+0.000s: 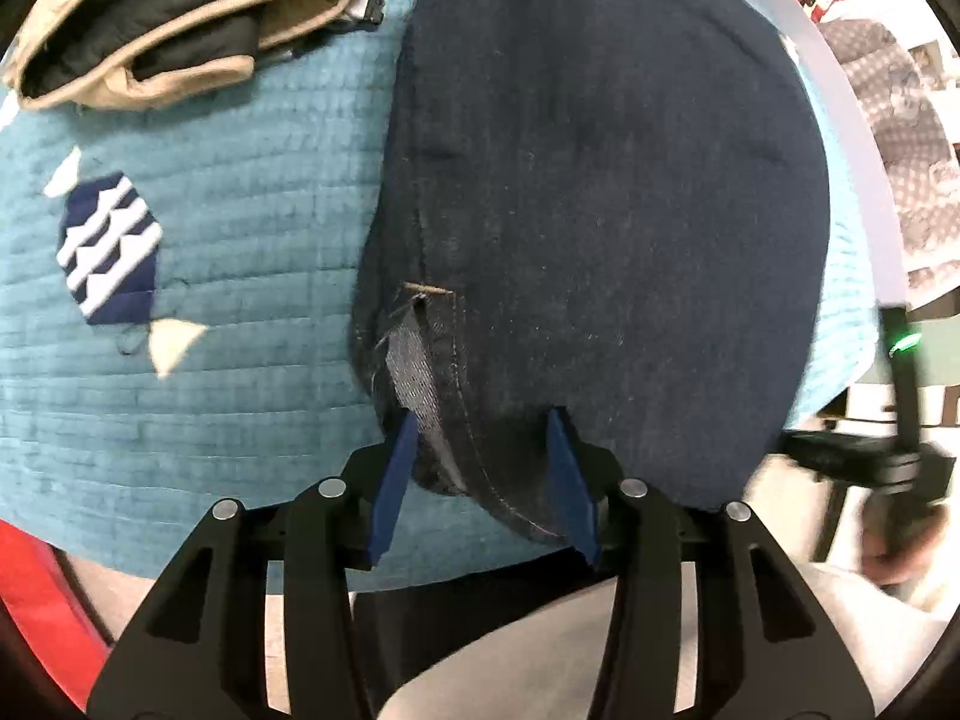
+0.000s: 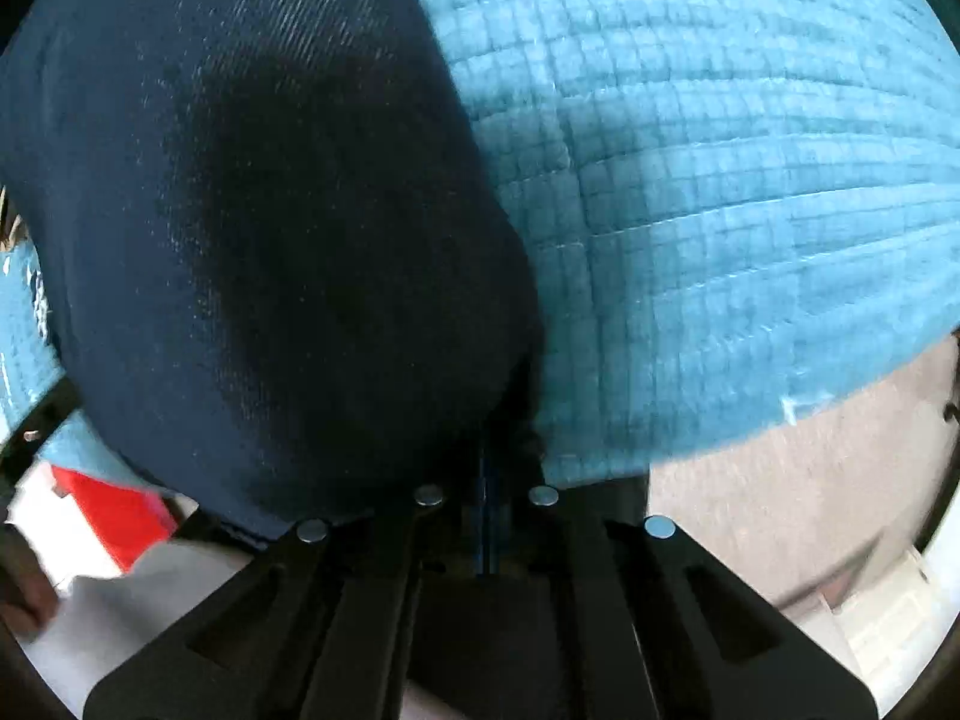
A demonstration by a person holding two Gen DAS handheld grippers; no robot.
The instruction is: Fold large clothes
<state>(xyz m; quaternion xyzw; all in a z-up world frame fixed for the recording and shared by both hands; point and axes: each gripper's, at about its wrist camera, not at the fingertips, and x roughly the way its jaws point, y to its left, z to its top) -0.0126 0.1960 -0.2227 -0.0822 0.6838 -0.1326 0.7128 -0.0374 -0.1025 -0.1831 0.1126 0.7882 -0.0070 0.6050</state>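
Note:
A dark blue denim garment (image 1: 600,210) lies spread on a teal quilted bedcover (image 1: 240,360). My left gripper (image 1: 483,468) points down at the garment's near edge. Its blue pads (image 1: 393,480) stand apart, and the stitched hem and a paler inside strip of denim lie between them without being pinched. In the right wrist view the same denim (image 2: 270,210) fills the left half. My right gripper (image 2: 487,468) is shut, with the garment's right edge running into its closed tips. The pinch point itself is dark and partly hidden.
A folded beige and black jacket (image 1: 180,18) lies at the far left of the bedcover. A navy and white patch (image 1: 111,246) is sewn into the quilt (image 2: 720,180). The bed's near edge drops to a pale floor (image 2: 780,510). A red object (image 2: 114,510) stands low on the left.

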